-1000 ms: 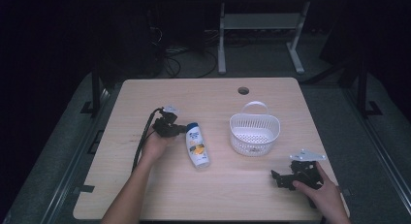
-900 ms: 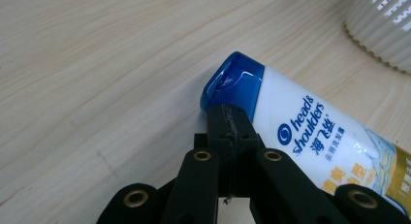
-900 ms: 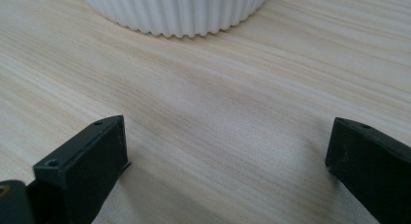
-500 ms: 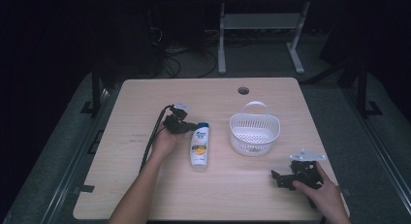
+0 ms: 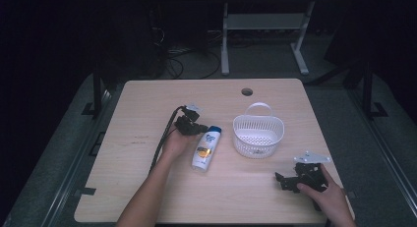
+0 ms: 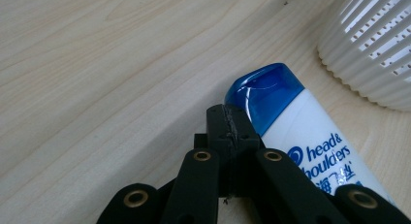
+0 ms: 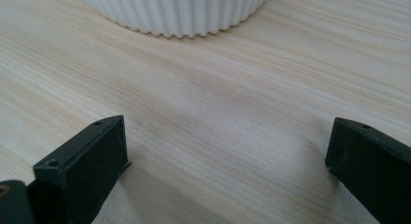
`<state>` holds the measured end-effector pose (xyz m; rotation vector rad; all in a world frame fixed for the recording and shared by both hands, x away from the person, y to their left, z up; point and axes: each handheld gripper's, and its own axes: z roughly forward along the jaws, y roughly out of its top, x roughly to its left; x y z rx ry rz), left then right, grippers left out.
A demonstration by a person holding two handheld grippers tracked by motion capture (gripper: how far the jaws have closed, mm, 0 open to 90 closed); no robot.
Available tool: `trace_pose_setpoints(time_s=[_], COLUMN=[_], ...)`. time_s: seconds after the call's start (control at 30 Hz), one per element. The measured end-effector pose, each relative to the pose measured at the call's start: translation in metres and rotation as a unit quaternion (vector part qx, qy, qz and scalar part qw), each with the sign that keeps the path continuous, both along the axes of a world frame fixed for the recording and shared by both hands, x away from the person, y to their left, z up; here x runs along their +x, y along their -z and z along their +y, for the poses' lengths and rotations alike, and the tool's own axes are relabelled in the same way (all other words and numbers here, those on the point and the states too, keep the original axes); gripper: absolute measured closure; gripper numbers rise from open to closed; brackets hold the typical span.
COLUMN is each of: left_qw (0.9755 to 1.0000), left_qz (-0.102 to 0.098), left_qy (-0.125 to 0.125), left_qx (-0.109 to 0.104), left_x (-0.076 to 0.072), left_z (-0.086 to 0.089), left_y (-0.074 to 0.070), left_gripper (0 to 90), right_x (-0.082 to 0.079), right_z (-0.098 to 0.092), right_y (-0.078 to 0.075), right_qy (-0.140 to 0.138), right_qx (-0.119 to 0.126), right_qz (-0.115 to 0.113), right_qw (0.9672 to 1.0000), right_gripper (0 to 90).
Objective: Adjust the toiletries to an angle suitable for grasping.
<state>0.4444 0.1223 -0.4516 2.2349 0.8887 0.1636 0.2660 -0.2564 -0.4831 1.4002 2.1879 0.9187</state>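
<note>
We hold our left gripper (image 5: 193,127) low over the middle of the light wooden table (image 5: 147,109), its jaws pressed together with nothing between them. In the left gripper view the joined tips (image 6: 228,132) sit right against the blue cap (image 6: 264,95) of a shampoo bottle (image 6: 315,151); whether they actually touch the cap we cannot tell. The bottle lies on its side on the table. From the high view it is a white bottle (image 5: 206,148) with the cap pointing away from us and an orange patch on its front, lying just left of the white basket (image 5: 258,136).

The writing on the bottle is clear in the left gripper view: "head & shoulders" in blue lower-case letters, with a blue swirl logo in front of the word "head". Below that runs a line of blue Chinese characters, which we cannot read at this angle.

The basket is a ribbed, perforated plastic one with a loop handle on its far side, standing upright; its slotted wall (image 6: 378,44) shows near the bottle's cap but apart from it.

Our right gripper (image 5: 290,182) rests near the table's near right corner, well apart from the bottle. Its jaws stand wide apart and hold nothing; bare wood lies between them, and the basket's ribbed wall (image 7: 174,13) stands ahead of them.
</note>
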Motion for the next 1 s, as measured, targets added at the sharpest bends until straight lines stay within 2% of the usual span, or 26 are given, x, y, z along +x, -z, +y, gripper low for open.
trace_pose_setpoints(time_s=[0.33, 0.53, 0.7, 0.83, 1.0], left_qw=[0.9999, 0.9997, 0.9997, 0.9997, 0.9997], left_qz=[-0.001, -0.001, 0.003, 0.01, 0.018], left_qy=[0.017, 0.022, 0.024, 0.019, 0.015], left_qx=[-0.003, -0.005, -0.005, -0.011, -0.005], left_x=[-0.001, -0.003, -0.007, -0.01, -0.013], left_z=[-0.015, -0.016, -0.016, -0.019, -0.025], left_y=[-0.004, -0.011, -0.019, -0.024, -0.029], left_gripper=[90.0, 89.8, 78.3, 62.6, 46.0], right_x=[0.0, 0.0, 0.0, 0.0, 0.0], right_z=[0.0, 0.0, 0.0, 0.0, 0.0], right_y=[0.0, 0.0, 0.0, 0.0, 0.0], right_qy=[0.0, 0.0, 0.0, 0.0, 0.0], right_qx=[0.0, 0.0, 0.0, 0.0, 0.0], right_qz=[0.0, 0.0, 0.0, 0.0, 0.0], right_qw=[1.0, 1.0, 1.0, 1.0, 1.0], right_gripper=[0.9, 0.9, 0.8, 0.8, 0.9])
